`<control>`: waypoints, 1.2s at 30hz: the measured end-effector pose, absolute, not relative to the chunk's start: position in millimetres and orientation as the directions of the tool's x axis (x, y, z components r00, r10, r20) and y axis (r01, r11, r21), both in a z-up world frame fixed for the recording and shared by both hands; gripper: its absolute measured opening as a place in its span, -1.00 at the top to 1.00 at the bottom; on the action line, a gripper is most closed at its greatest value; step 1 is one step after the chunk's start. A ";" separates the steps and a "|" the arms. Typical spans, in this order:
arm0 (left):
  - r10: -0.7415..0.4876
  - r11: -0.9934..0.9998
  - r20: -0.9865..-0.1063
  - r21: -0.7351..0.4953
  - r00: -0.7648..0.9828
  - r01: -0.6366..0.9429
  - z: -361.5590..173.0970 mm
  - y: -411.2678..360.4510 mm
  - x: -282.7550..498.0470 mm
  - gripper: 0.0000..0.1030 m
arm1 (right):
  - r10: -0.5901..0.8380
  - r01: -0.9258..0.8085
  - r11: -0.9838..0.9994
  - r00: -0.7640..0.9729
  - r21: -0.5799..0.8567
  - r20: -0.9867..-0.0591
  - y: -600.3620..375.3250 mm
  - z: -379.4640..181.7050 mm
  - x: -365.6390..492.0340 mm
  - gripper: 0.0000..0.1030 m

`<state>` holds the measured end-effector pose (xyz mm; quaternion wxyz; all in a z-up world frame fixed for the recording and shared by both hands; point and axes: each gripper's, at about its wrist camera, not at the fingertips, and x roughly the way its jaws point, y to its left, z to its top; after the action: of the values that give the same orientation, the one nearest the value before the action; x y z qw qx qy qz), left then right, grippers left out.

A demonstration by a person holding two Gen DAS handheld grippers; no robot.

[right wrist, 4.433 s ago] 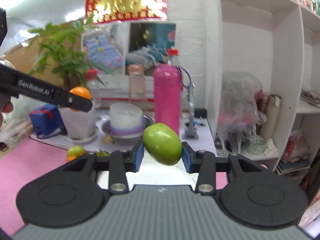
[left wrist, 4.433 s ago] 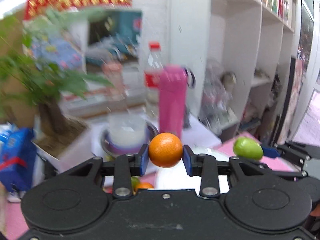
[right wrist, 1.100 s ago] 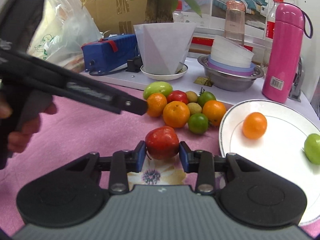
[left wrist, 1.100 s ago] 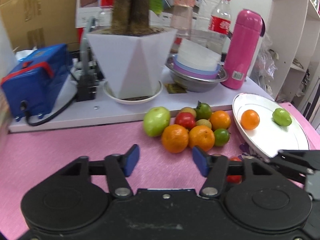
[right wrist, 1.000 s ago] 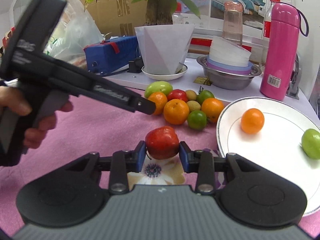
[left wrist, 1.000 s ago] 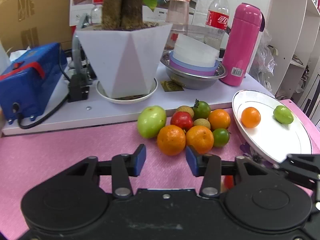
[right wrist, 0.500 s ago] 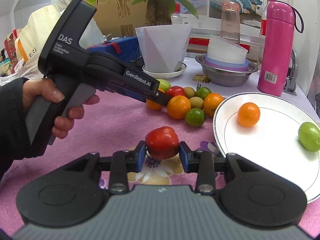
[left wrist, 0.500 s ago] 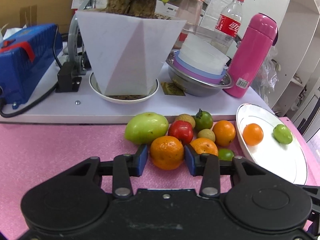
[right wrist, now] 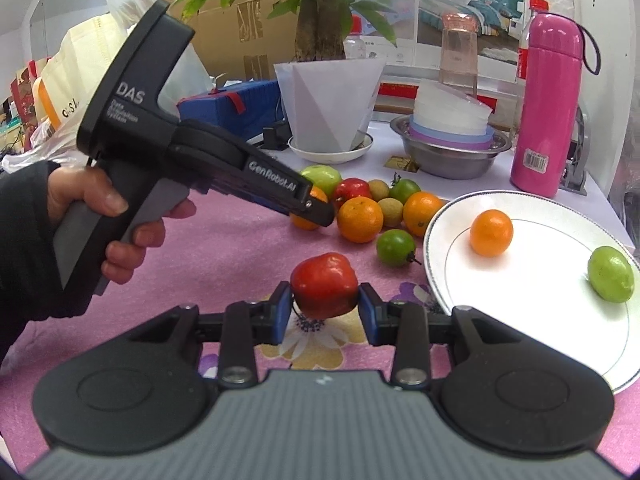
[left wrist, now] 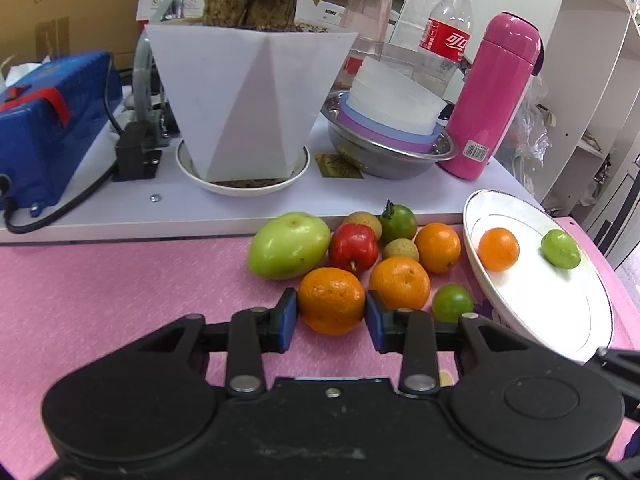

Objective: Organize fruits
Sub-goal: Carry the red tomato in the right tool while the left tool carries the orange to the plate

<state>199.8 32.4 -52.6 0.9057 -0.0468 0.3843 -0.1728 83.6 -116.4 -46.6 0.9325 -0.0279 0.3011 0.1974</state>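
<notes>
**Two fruits plated, two more in our grips, the pile still waiting**

We take the white plate [right wrist: 532, 312] as our landmark. On it lie two pieces so far: a small orange [right wrist: 491, 232] near the rim that faces the pile, and a green fruit [right wrist: 610, 274] on the far side from the pile, the two well apart. The rest of the plate is bare.

Our right gripper [right wrist: 325, 307] is clenched on a red fruit [right wrist: 324, 285], its blue pads pressed against both sides, just beside the plate's near rim. We judge this one is next to go onto the plate.

Our left gripper [left wrist: 331, 314] straddles an orange [left wrist: 332, 300] at the near edge of the pile, and its jaws are closing, with the pads right at the orange's sides. The orange rests on the pink mat [left wrist: 120, 280], not yet lifted as far as we can tell.

Beside the plate the pile holds, besides that orange, a large green fruit [left wrist: 289, 245], a second red fruit [left wrist: 354, 247], two small tan fruits [left wrist: 400, 250], a dark green one with a stem [left wrist: 398, 222], two more oranges [left wrist: 438, 247] and a small lime-green one [left wrist: 452, 303] closest to the plate's rim. So most of the sorting is left (roughly a quarter done, by our reckoning).

Behind the plate, on the raised white board [left wrist: 120, 216], a steel bowl [left wrist: 380, 160] holds a stack of plastic tubs [left wrist: 394, 100], a white planter [left wrist: 248, 96] stands in its saucer, and a pink flask [left wrist: 496, 96] stands upright; none holds fruit.
</notes>
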 end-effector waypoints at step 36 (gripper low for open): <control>-0.444 0.841 -0.701 -0.111 0.559 0.529 -41.5 -120.2 183.1 0.32 | 0.050 -0.031 0.999 0.831 0.043 -0.555 -259.9 -57.4 92.2 0.31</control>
<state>183.1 -120.2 -41.5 0.8811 0.0561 0.3800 -0.2761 92.2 -259.9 -57.4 0.9566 0.0162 0.2903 0.0213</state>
